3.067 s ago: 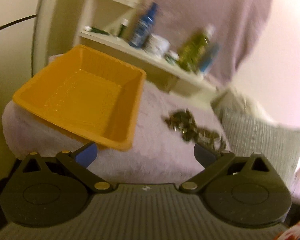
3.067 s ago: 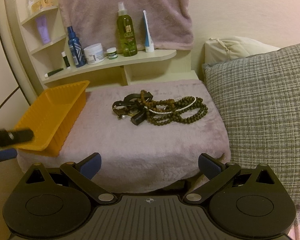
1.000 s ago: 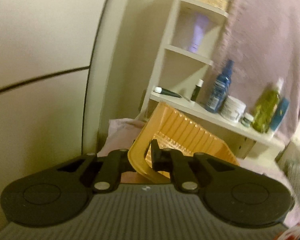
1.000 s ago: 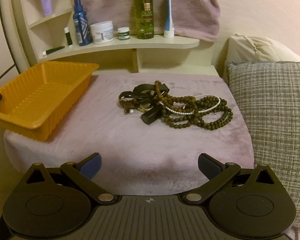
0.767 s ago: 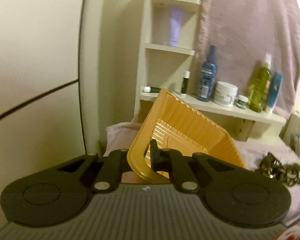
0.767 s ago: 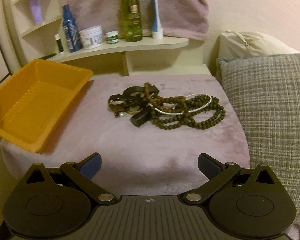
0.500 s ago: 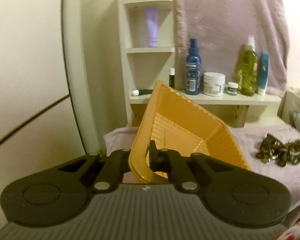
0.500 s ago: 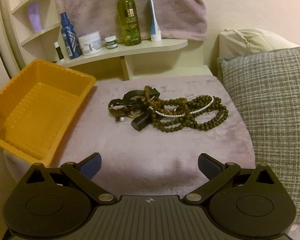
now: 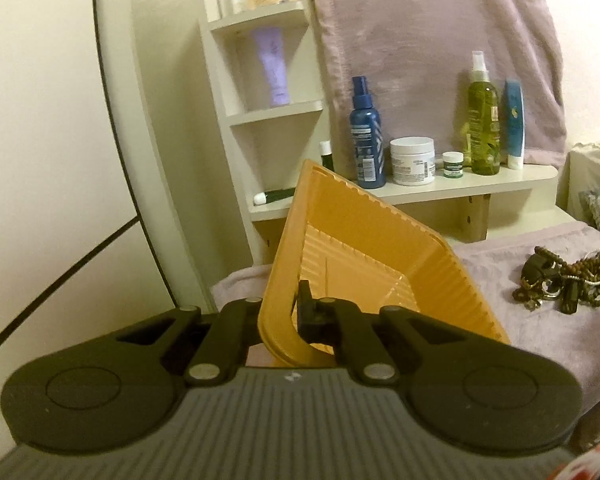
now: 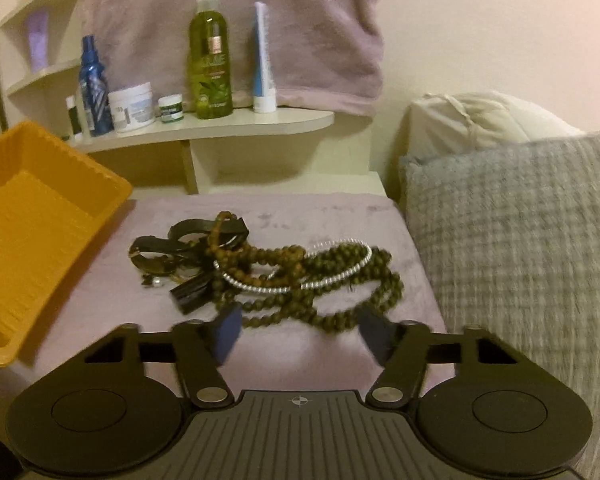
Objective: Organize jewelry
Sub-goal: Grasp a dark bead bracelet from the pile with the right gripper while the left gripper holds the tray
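Your work lies on a surface draped in a mauve plush cloth (image 10: 292,364); what is under the cloth you cannot see. Behind it a cream shelf (image 10: 236,126) carries a blue spray bottle (image 10: 94,88), a white jar (image 10: 134,106), a small green-lidded pot (image 10: 171,109), a tall green spray bottle (image 10: 210,56) and a blue-and-white tube (image 10: 263,64), with a mauve towel (image 10: 300,32) hanging on the wall behind them. A corner unit with a lilac tube (image 9: 275,66) rises to the left, and a grey checked pillow (image 10: 520,240) with a cream cushion (image 10: 488,120) behind it closes the right side.

Your left tool (image 9: 278,312) is clamped on the near rim of the orange tray (image 9: 364,248), one finger outside the wall and one inside; the tray is tipped up at an angle, and its underside is hidden from both cameras. In the right wrist view the tray's left part is cut off by the frame edge.

The jewelry pile (image 10: 260,264) sits mid-cloth, apart from the tray: dark wooden bead strands, a silvery beaded loop, dark straps and a black block. The pieces are tangled and motion-blurred, so you cannot tell how many there are. Your right tool (image 10: 300,330) has its jaws apart, its blue pads at the near edge of the beads; whether they touch is unclear.
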The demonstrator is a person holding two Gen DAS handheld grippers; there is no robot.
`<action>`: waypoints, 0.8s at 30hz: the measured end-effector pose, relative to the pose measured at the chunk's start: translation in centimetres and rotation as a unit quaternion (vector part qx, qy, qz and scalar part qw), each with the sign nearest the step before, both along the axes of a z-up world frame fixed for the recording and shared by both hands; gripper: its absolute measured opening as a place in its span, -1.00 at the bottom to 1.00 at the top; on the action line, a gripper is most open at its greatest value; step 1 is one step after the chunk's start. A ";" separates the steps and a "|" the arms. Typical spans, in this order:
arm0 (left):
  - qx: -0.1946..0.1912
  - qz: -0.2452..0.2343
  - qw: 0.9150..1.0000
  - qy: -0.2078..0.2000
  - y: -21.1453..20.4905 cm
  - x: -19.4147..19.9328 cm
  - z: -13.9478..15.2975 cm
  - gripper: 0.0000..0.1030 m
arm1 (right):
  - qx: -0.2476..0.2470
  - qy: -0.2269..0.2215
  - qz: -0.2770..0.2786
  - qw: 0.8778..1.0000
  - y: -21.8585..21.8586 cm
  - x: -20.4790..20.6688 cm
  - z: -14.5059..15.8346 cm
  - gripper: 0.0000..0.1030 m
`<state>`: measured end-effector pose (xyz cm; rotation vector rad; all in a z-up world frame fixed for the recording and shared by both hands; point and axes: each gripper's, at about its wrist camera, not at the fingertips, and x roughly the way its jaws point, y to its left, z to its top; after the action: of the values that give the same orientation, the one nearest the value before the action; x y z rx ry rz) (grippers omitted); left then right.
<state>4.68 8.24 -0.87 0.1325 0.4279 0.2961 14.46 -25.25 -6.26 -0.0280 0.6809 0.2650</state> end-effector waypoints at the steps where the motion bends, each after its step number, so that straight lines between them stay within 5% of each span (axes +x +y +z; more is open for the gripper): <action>1: 0.002 -0.001 1.000 0.000 0.0 0.0 0.0 -0.91 | -0.008 -0.001 0.008 1.000 0.0 0.5 -0.2 -0.04; 15: -0.002 0.005 1.000 0.006 -0.2 0.5 0.2 -0.91 | -0.076 0.008 0.100 0.992 1.9 5.7 -1.8 -0.66; 17: -0.003 0.006 1.000 0.007 -0.3 0.6 0.2 -0.91 | -0.076 0.009 0.102 0.992 1.9 5.7 -1.8 -0.86; 24: 0.000 0.005 1.000 0.009 -0.3 0.7 0.3 -0.91 | -0.081 -0.026 0.099 0.991 2.1 4.6 -0.1 -0.87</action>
<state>5.34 7.93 -0.59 0.1332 0.4466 0.3047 19.01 -23.17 -6.35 -0.2590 0.6463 0.3974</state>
